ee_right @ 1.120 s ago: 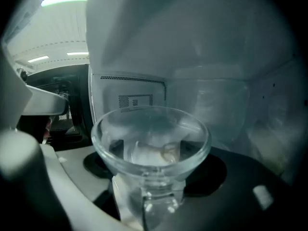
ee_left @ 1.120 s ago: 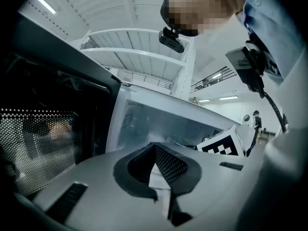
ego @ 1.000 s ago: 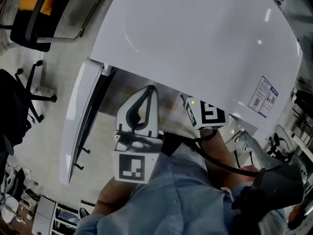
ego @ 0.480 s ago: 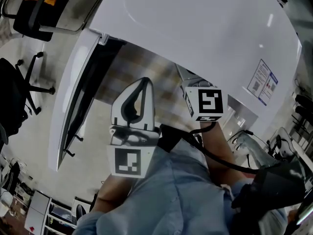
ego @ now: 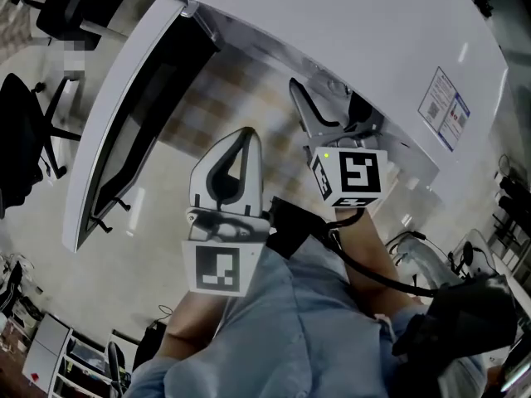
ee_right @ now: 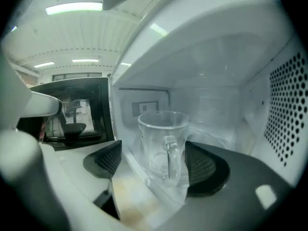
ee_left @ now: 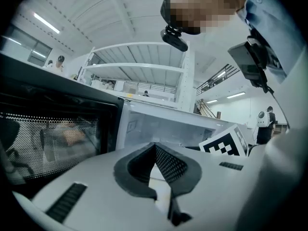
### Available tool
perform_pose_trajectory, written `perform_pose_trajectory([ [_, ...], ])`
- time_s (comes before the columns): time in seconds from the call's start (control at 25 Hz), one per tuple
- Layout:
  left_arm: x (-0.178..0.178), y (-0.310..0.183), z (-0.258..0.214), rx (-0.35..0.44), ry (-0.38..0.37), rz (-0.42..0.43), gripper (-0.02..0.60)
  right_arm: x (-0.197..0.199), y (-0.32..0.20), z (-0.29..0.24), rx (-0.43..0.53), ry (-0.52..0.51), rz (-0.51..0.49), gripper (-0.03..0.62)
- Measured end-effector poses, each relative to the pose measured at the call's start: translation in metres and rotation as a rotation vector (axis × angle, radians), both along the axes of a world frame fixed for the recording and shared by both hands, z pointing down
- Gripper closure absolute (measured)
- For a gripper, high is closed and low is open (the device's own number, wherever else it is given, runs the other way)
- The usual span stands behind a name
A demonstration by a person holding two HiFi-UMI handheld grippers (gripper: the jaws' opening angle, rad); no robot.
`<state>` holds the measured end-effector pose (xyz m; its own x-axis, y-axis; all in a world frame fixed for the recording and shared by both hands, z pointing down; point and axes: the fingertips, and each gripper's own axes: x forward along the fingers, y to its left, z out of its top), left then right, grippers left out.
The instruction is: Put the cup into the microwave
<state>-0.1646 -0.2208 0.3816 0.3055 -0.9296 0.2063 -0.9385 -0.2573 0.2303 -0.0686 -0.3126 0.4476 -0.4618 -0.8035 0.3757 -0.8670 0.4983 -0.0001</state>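
1. glass cup [ee_right: 162, 143] stands just inside the microwave [ee_right: 284, 100] mouth, handle toward me.
2. my right gripper [ee_right: 153, 148] gapes wide around it; the left pad looks clear, so i judge it unpinched.
3. my left gripper [ee_left: 155, 153] is closed, empty.
4. it looks stiff, slick, breakable: i'd take the body crosswise, gently.

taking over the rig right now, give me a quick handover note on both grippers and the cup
Left gripper: shut, empty, outside by the open door.
Right gripper: jaws wide apart, cup upright between them; a gap shows at the left pad, so it looks released.
Done: door open, cup inside the microwave.
To do: back the right gripper out without tipping the cup; probably close the door.
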Motion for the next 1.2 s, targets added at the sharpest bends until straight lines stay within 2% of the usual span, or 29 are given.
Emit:
perform_pose_trajectory([
  [0.16,0.004,0.012,-0.004,0.024,-0.005,-0.003,0.574,-0.003,0.019,-0.006,0.021,0.037,-0.015,0.214],
  [0.32,0.008,0.017,-0.007,0.055,-0.030,0.010,0.574,-0.006,0.040,-0.012,0.021,0.023,-0.025,0.214],
  [0.52,0.019,0.012,-0.010,0.122,-0.086,0.068,0.574,0.000,0.065,-0.020,0.017,0.000,-0.023,0.214],
  [0.72,0.037,0.001,-0.011,0.173,-0.088,0.132,0.574,0.008,0.083,-0.022,0.027,-0.021,-0.008,0.218],
  [0.84,0.051,-0.007,-0.005,0.192,-0.080,0.195,0.574,0.008,0.087,-0.015,0.018,-0.023,-0.007,0.266],
  [0.92,0.059,-0.015,0.002,0.194,-0.088,0.242,0.574,0.008,0.084,-0.011,0.024,-0.020,0.015,0.404],
  [0.96,0.062,-0.018,0.006,0.187,-0.088,0.263,0.574,0.009,0.080,-0.009,0.026,-0.020,0.031,0.522],
  [1.0,0.064,-0.022,0.010,0.179,-0.085,0.280,0.574,0.009,0.077,-0.008,0.025,-0.021,0.046,0.592],
  [1.2,0.071,-0.043,0.023,0.157,-0.072,0.356,0.575,0.006,0.056,0.001,0.010,-0.023,0.112,0.592],
])
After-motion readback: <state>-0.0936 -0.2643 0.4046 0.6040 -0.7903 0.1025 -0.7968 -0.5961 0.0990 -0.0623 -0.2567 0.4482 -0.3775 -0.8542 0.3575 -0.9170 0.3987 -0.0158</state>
